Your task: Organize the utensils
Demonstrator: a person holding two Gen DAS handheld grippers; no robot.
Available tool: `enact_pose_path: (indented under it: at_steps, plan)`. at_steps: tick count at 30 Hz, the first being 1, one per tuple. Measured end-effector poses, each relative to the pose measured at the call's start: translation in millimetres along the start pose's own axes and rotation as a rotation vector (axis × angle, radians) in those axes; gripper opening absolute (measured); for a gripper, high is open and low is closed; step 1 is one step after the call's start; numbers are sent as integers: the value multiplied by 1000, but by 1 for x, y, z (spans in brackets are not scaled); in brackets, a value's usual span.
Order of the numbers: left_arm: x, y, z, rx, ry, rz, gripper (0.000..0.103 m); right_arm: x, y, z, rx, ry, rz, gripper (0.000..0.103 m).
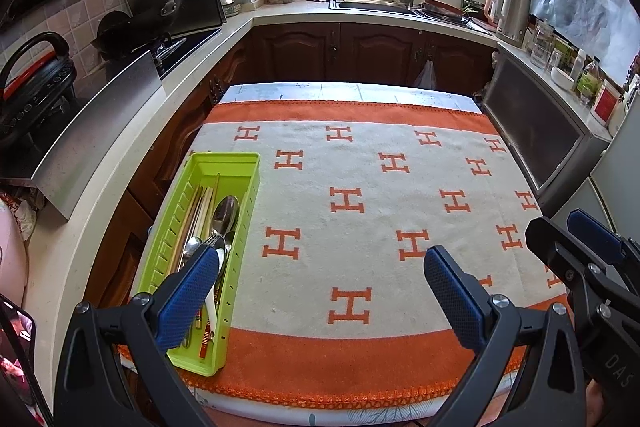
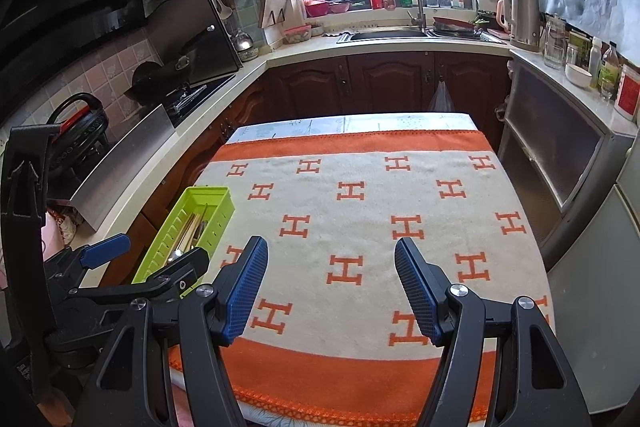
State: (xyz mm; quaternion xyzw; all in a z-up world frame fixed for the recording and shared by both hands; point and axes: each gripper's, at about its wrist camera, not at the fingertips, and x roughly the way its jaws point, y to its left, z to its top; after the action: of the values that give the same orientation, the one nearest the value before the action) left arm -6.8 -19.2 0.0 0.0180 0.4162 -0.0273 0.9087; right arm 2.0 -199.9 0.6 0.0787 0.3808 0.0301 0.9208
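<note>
I find both grippers empty: the left gripper (image 1: 320, 291) and the right gripper (image 2: 331, 287) each hang with jaws spread above the cloth (image 1: 360, 167). The green tray (image 1: 236, 163) sits at the cloth's left edge, holding spoons (image 1: 226, 213) and chopsticks (image 1: 200, 211).

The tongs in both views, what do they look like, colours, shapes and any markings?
Both are alike. The left tongs and right tongs have black plastic arms with triangular cut-outs and silver round screws at the joints. Each finger ends in a flat blue pad with a fine dotted grip texture. White letters, "DAS", show on the right tongs' body at the left view's edge. No cables or sleeves show.
</note>
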Motion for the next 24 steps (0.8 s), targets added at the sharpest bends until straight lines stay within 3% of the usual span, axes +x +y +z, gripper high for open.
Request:
enact_pose_path:
  at_steps: [24]
  plan:
    - [-15,-2,-5,2,-18,2,101,-12,0,-1,-4,-12,0,67]
